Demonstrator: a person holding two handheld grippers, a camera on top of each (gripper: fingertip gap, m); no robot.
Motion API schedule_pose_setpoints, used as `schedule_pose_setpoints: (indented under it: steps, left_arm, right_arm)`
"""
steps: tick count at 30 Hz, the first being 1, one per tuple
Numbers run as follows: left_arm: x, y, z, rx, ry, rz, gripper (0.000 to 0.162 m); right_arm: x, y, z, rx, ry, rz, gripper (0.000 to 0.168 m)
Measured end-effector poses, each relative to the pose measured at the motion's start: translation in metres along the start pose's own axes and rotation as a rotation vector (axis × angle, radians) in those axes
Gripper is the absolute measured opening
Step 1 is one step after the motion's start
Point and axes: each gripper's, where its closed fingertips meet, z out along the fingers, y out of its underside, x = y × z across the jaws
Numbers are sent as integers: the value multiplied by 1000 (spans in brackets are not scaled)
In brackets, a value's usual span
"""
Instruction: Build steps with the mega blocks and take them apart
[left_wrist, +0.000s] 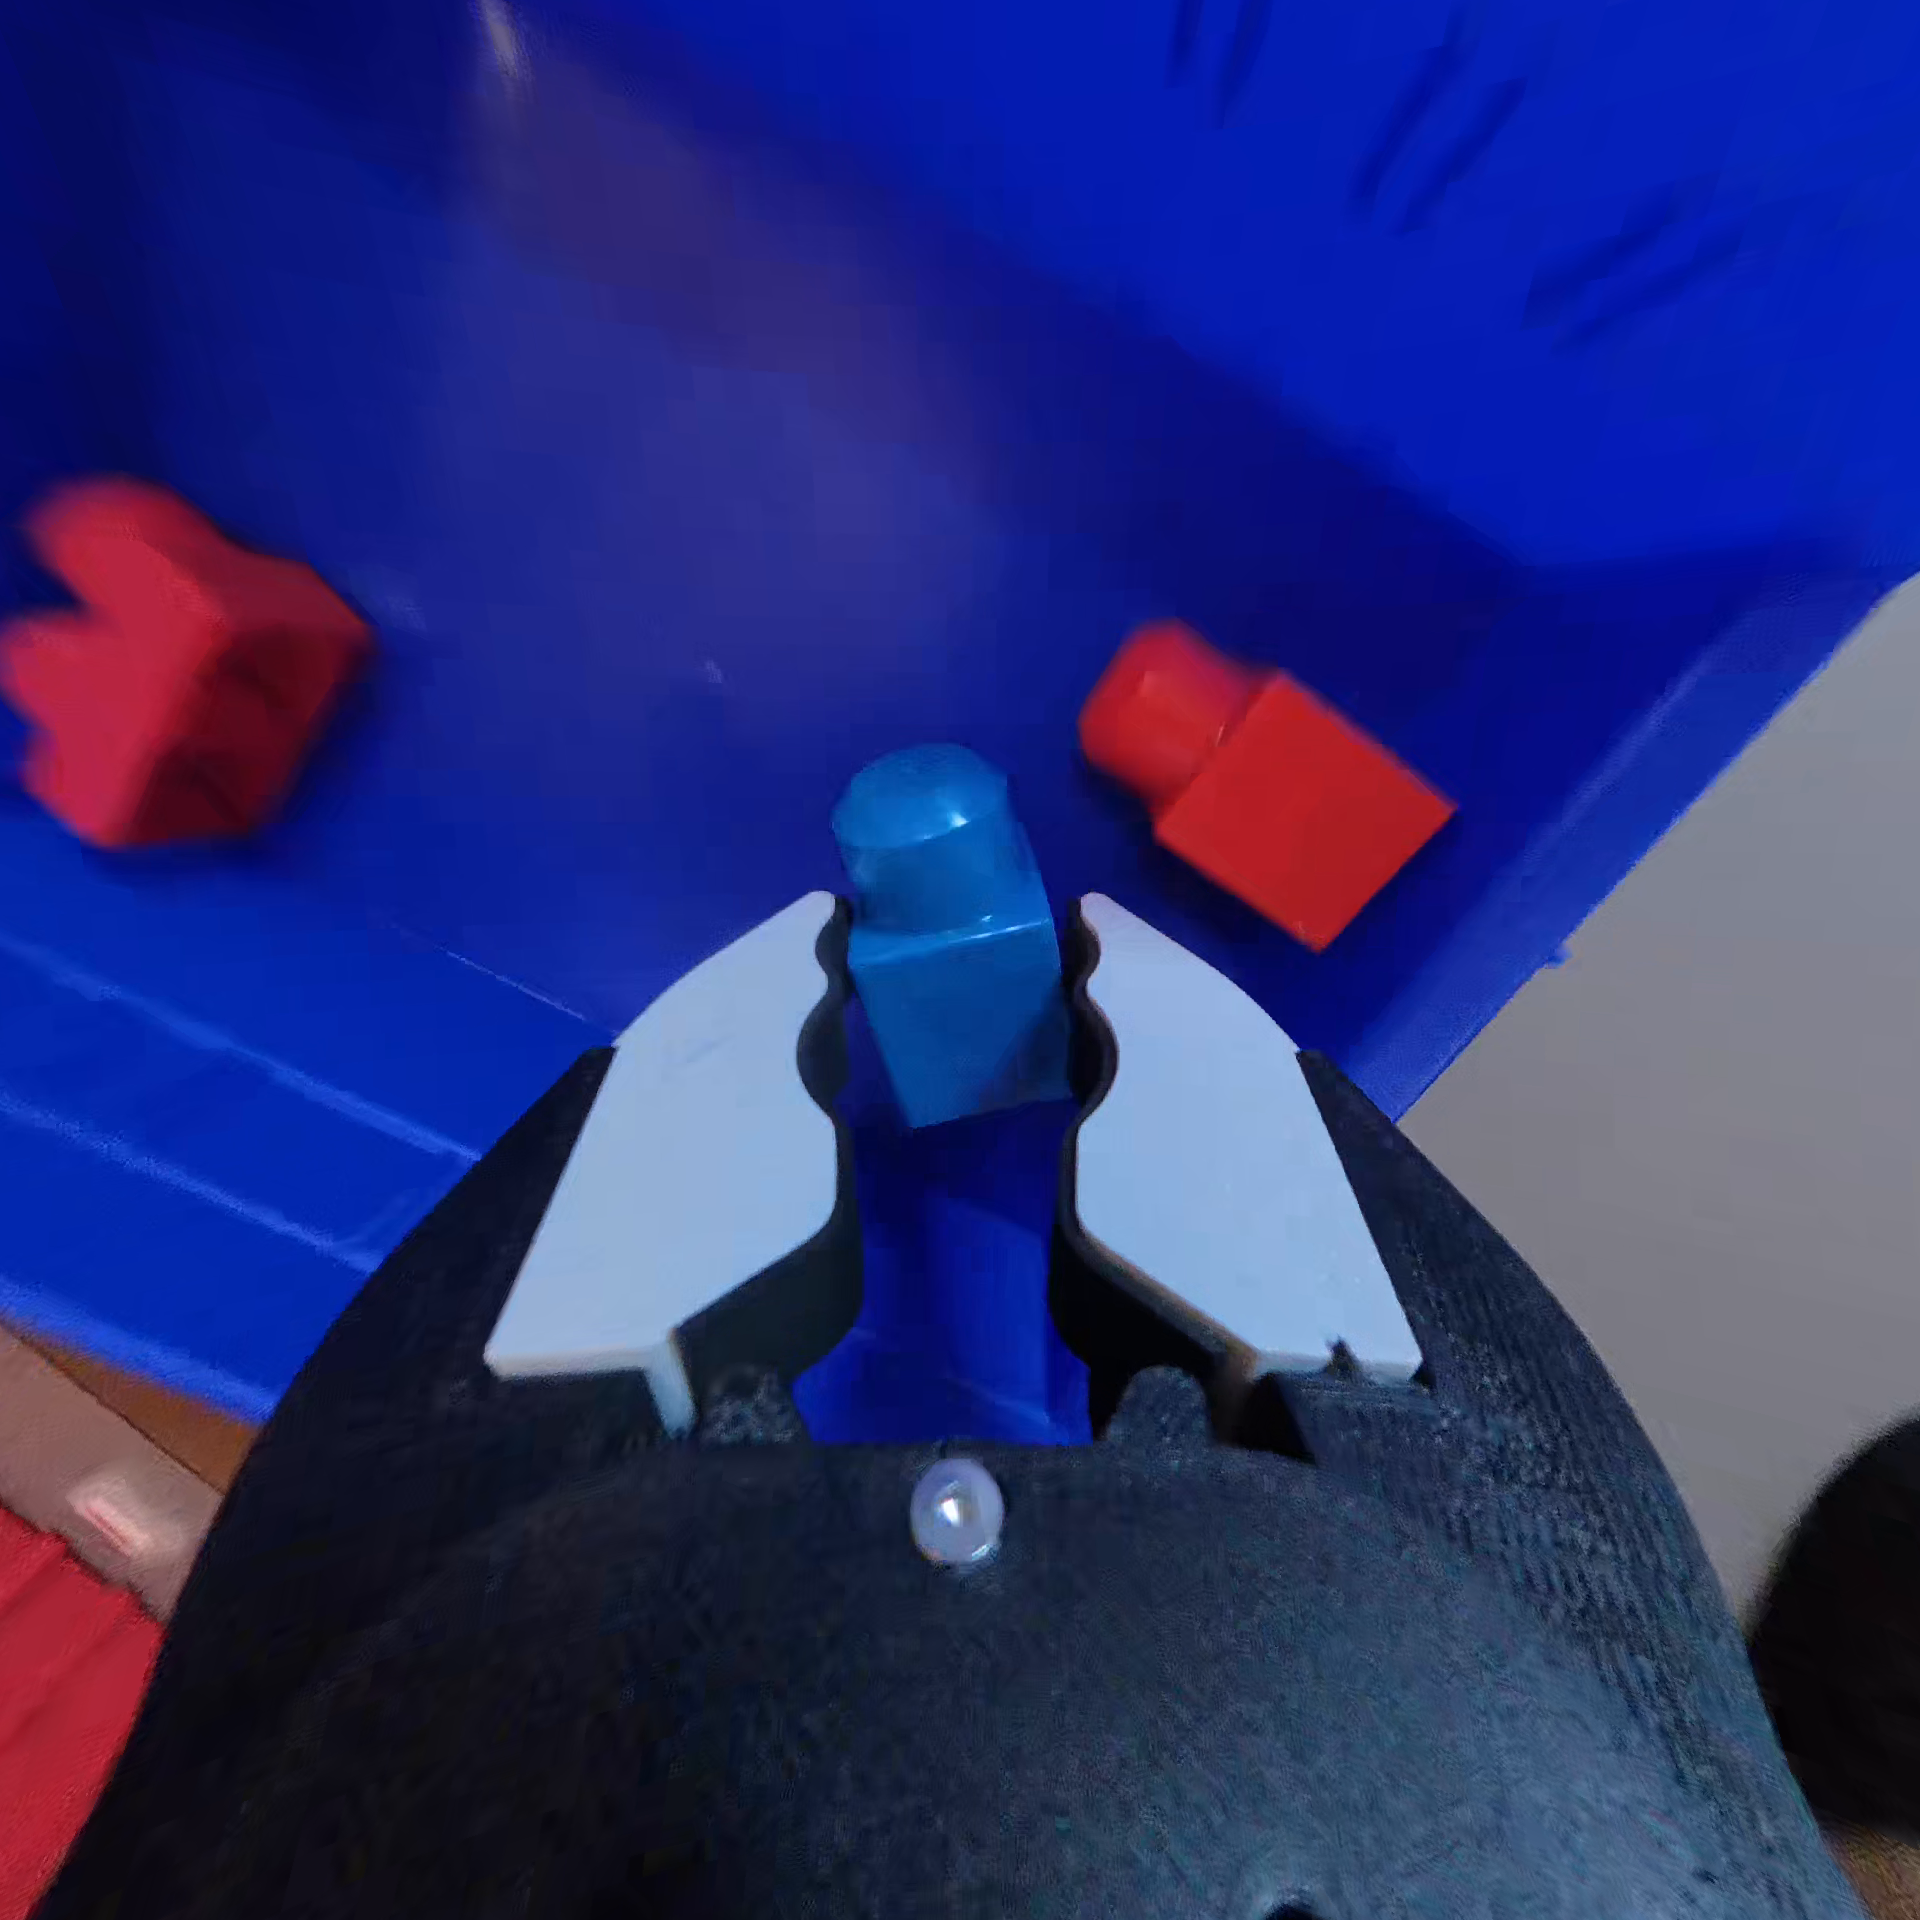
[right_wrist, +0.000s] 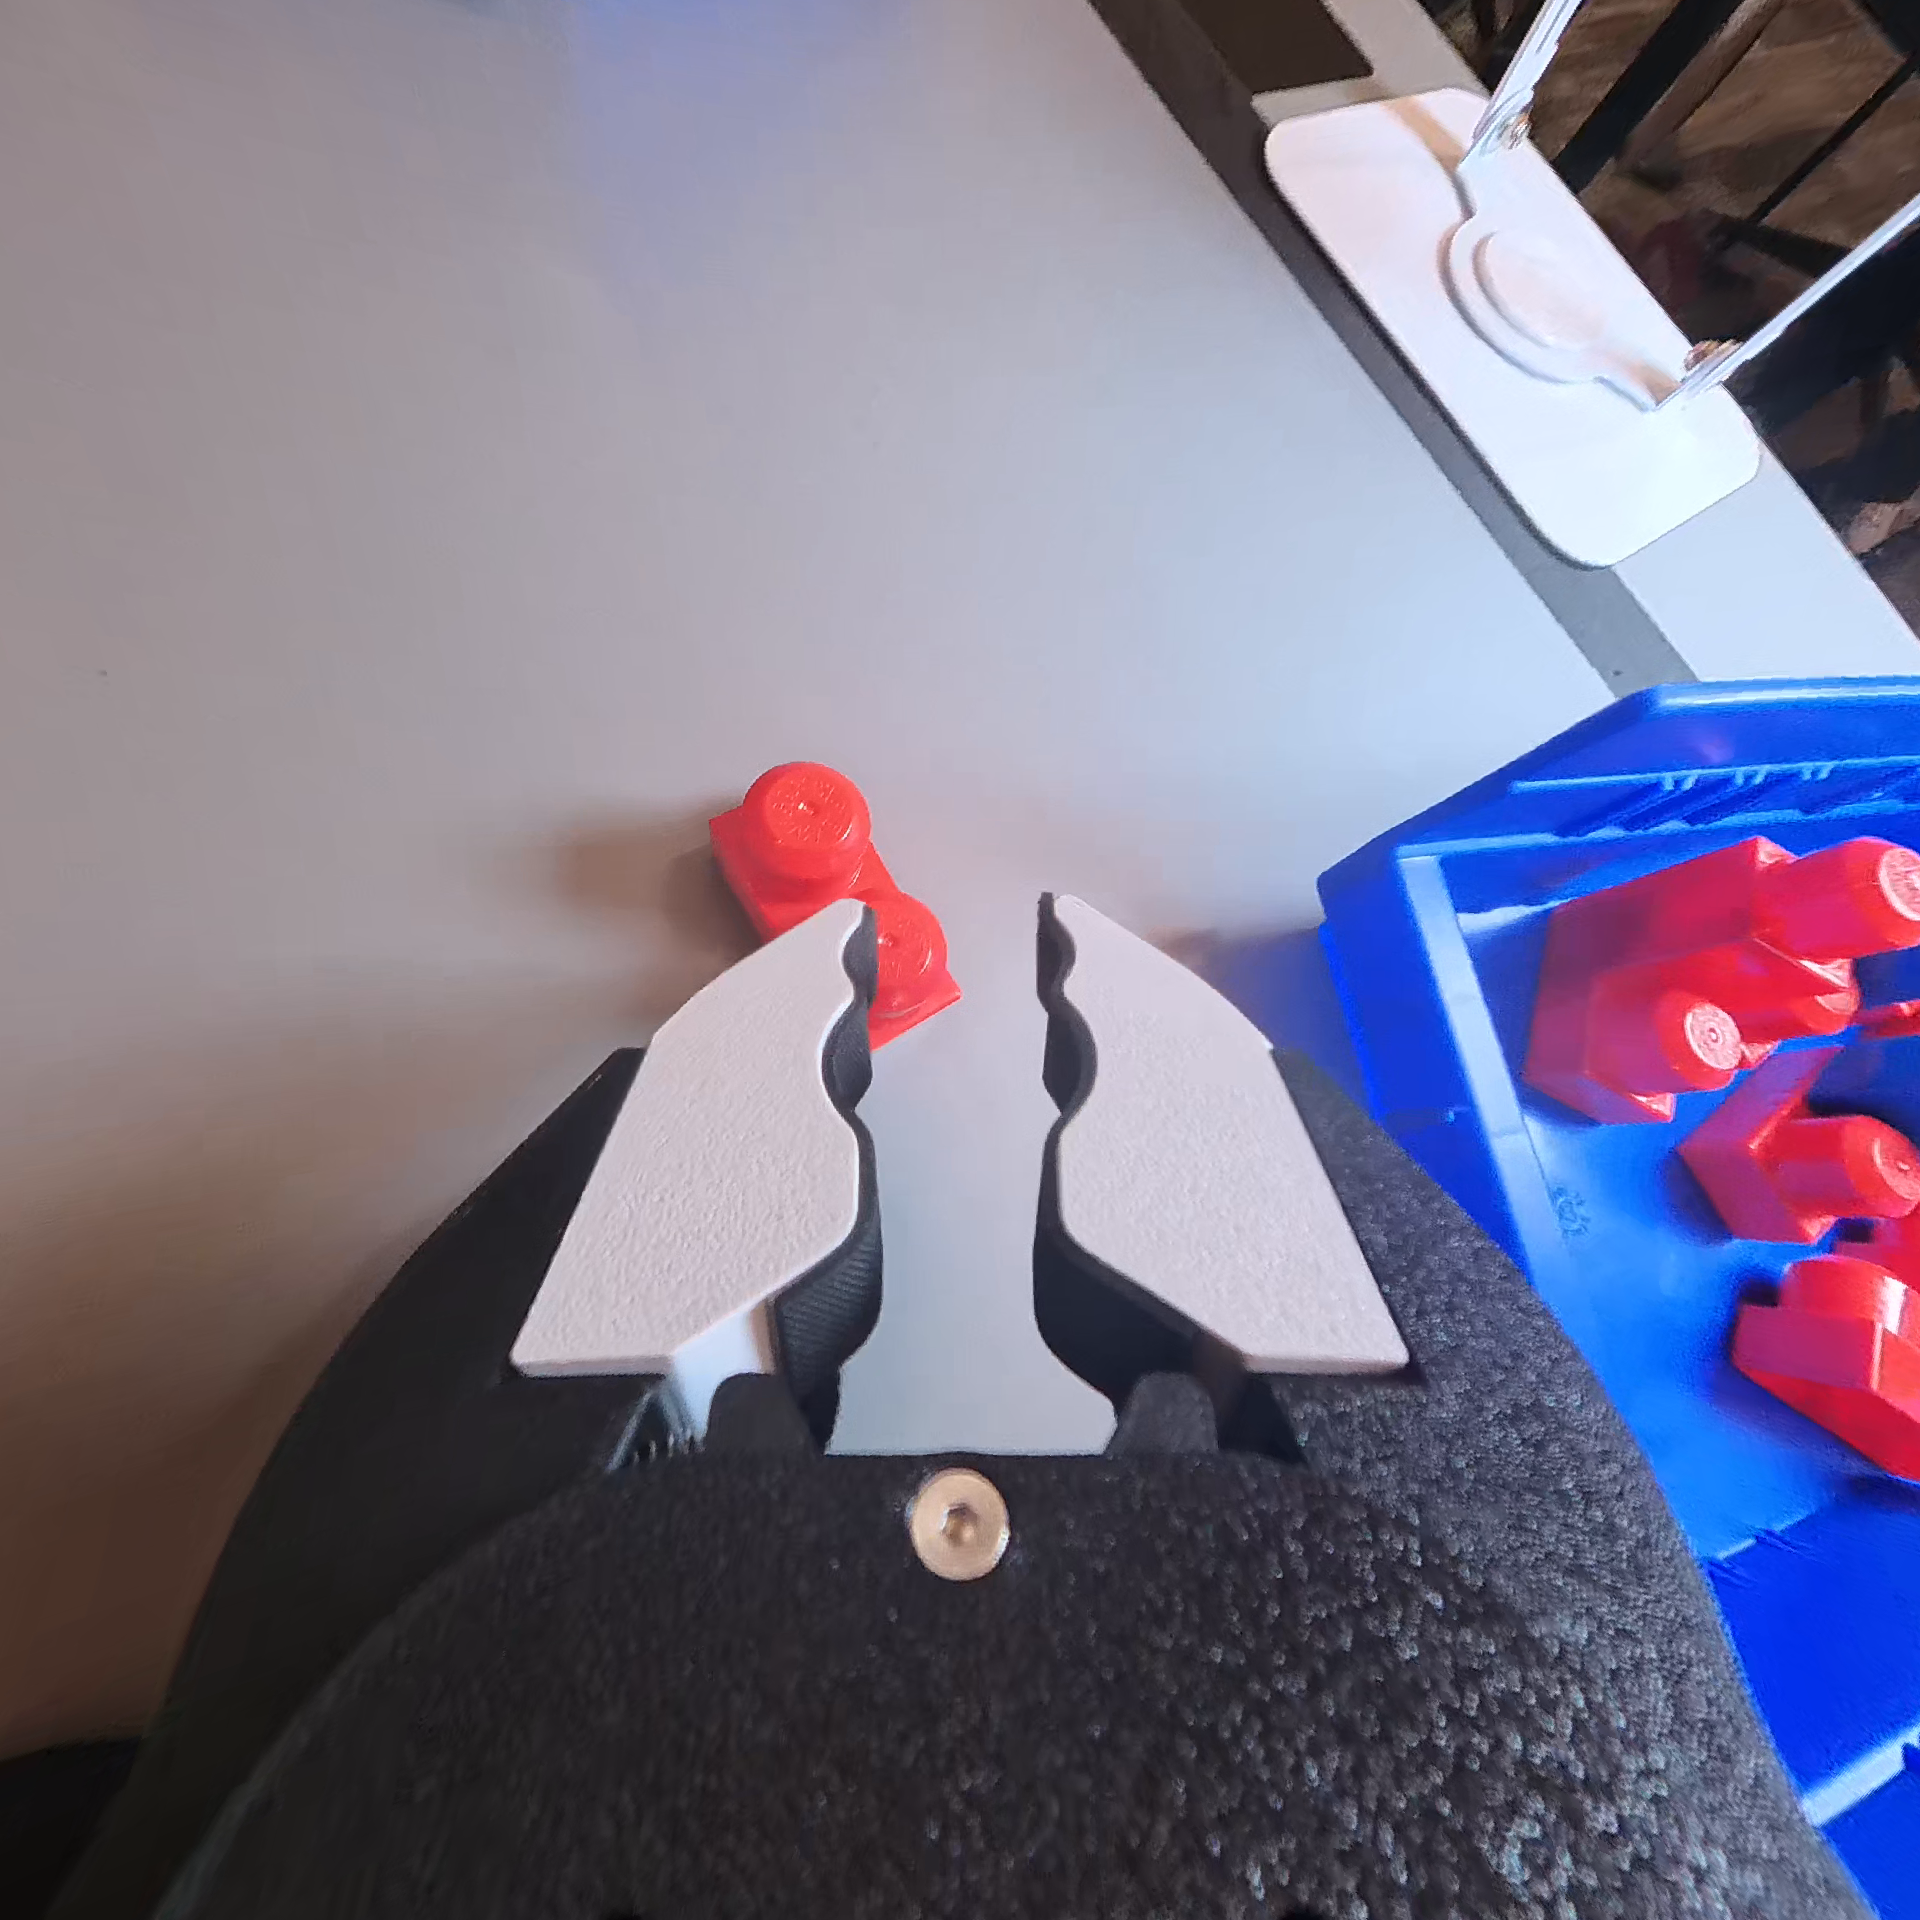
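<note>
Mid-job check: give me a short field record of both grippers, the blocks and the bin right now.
left gripper: shut on small blue single-stud plastic block, over the bin
right gripper: open, empty, over the table
blue plastic bin: holds several red blocks
red two-stud plastic block: on the grey table, partly behind one right finger

White stand base (right_wrist: 1496, 312) with metal bracket (right_wrist: 1538, 114) at grey table (right_wrist: 520, 416) edge

left wrist: close, down into blue bin (left_wrist: 1039, 312) | right wrist: over table (right_wrist: 520, 416), bin (right_wrist: 1455, 1039) shared
</note>
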Motion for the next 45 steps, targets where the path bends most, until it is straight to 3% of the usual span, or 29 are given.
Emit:
schedule_pose_setpoints:
  steps: [3,5,7,10,13,16,20,25,29,33,37,39,45]
  left_arm:
    - [8,-54,-51,409,-104,69,40]
    - [40,-83,-90,681,-104,119,39]
    - [97,-99,-116,880,25,196,39]
    - [185,-110,-118,992,280,257,39]
    - [256,-114,-83,987,423,383,39]
    - [298,-110,-39,894,430,533,39]
    - [312,-96,-5,771,407,673,39]
    - [304,-87,9,729,355,706,41]
    - [300,-86,5,726,358,684,56]
    - [295,-84,-28,826,419,620,57]
    - [305,-76,-66,968,509,581,50]
    - [314,-73,-79,1027,565,558,50]
    - [330,-79,-93,1121,767,386,52]
  right_arm:
    - [3,-6,-2,39,8,12,29]
    - [3,-9,-2,60,3,16,30]
    - [1,-11,0,70,-1,16,31]
    - [-2,-14,2,86,-6,5,34]
    - [-5,-19,2,119,-6,1,36]
    - [-4,-20,2,135,3,1,37]
    - [-3,-15,4,130,-7,11,37]
    - [-10,-7,13,93,-47,0,39]
    - [-20,4,23,27,-84,-32,48]
    - [-19,18,32,-46,-66,-79,55]
    - [-23,22,34,-43,-112,-80,35]
    - [-26,4,28,56,-153,-9,32]
    - [-56,-88,-28,627,-473,301,32]
